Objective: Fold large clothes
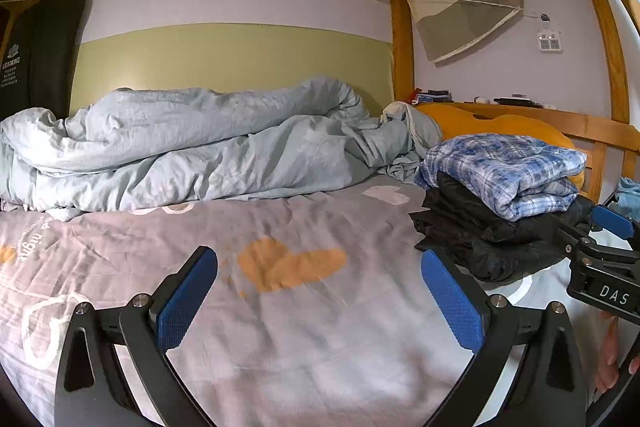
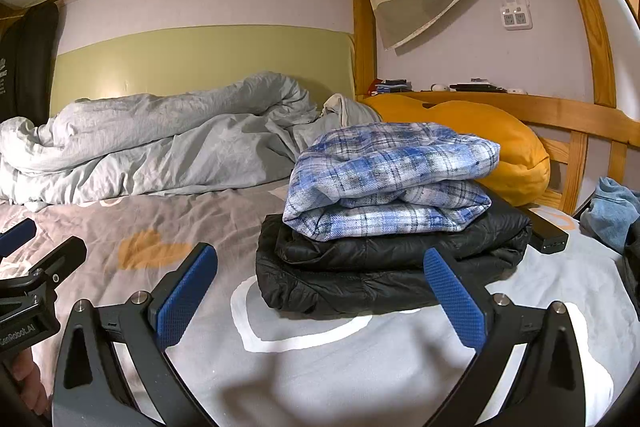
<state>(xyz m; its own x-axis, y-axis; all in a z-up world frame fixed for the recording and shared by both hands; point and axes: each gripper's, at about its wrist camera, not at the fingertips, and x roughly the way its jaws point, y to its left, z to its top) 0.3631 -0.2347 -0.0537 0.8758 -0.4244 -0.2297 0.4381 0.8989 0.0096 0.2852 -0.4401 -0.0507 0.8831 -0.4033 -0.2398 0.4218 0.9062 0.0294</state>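
A folded blue-and-white plaid shirt (image 2: 390, 179) lies on top of a folded black puffer jacket (image 2: 384, 263) on the grey bed sheet (image 2: 320, 355). The stack also shows at the right of the left wrist view, plaid shirt (image 1: 504, 171) over black jacket (image 1: 484, 239). My right gripper (image 2: 320, 291) is open and empty, just in front of the stack. My left gripper (image 1: 320, 291) is open and empty over bare sheet (image 1: 280, 327), left of the stack. Each gripper shows at the edge of the other's view.
A crumpled light grey duvet (image 1: 192, 147) lies along the back wall. An orange pillow (image 2: 492, 143) sits behind the stack by the wooden bed rail (image 2: 580, 131). A black box (image 2: 548, 235) rests beside the jacket. Blue denim cloth (image 2: 612, 211) lies at the far right.
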